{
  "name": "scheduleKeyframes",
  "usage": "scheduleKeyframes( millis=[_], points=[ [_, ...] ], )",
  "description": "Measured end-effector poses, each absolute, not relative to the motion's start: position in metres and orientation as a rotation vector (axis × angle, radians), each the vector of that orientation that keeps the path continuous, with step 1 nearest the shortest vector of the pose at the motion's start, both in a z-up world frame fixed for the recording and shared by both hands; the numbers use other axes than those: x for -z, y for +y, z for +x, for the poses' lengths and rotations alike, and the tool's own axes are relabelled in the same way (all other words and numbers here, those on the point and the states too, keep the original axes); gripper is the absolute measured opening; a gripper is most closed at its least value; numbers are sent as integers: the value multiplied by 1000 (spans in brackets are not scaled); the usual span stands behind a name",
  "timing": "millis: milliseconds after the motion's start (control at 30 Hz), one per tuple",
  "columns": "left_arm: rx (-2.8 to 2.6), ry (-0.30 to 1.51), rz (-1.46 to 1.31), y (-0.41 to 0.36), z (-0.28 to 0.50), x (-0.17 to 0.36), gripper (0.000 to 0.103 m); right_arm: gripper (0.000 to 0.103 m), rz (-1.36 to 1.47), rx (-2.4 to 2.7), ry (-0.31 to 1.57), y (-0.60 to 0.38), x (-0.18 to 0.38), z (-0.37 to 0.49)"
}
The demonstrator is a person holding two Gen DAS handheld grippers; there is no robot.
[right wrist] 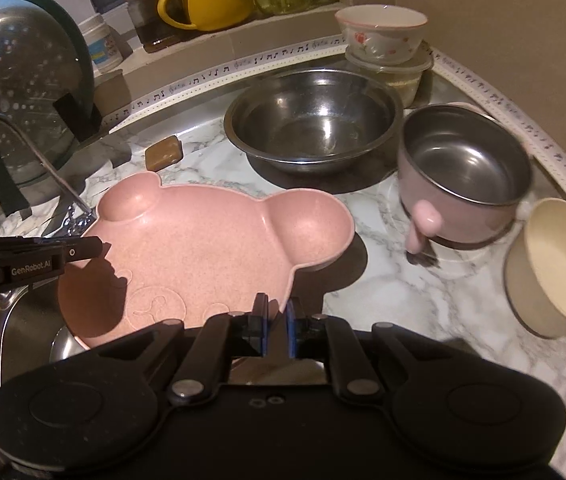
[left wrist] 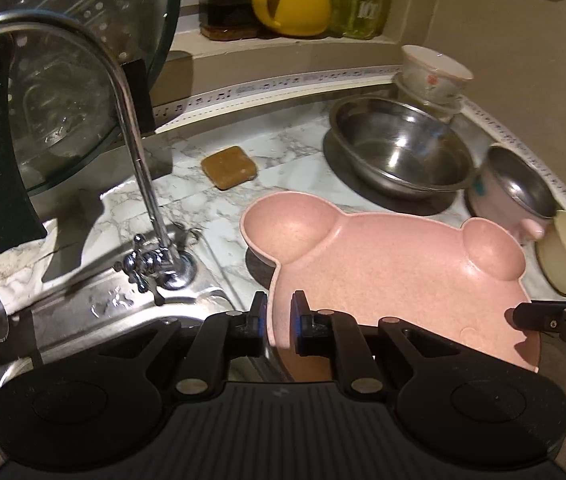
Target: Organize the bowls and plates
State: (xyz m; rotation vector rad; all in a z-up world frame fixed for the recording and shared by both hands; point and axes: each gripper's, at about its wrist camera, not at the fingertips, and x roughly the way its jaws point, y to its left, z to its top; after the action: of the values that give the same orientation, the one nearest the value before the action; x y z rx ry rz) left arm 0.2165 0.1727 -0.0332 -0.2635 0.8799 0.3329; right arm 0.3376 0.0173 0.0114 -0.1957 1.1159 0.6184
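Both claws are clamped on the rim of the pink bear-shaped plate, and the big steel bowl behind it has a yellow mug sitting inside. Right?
Not quite. The left claw and right claw do clamp the pink bear-shaped plate, but the big steel bowl is empty, as the right wrist view shows. The yellow mug stands on the ledge behind.

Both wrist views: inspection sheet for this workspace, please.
Surface: marble counter beside steel sink.
Job's things: pink bear plate, large steel bowl, pink-cased steel bowl, cream bowl tilted, floral bowl on lidded container.
Clutter: brown soap bar.
Grippers: left gripper and right gripper both shut on plate rim.
Cables: nothing seen.
Surroundings: faucet, colander, yellow mug.
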Motion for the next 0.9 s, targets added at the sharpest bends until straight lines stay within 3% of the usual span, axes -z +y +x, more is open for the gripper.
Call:
scheduleKeyframes(
  millis=[900],
  points=[
    [-137, 864, -202, 38, 172, 17, 12, 10, -143, -558, 1085, -124, -64, 277]
  ],
)
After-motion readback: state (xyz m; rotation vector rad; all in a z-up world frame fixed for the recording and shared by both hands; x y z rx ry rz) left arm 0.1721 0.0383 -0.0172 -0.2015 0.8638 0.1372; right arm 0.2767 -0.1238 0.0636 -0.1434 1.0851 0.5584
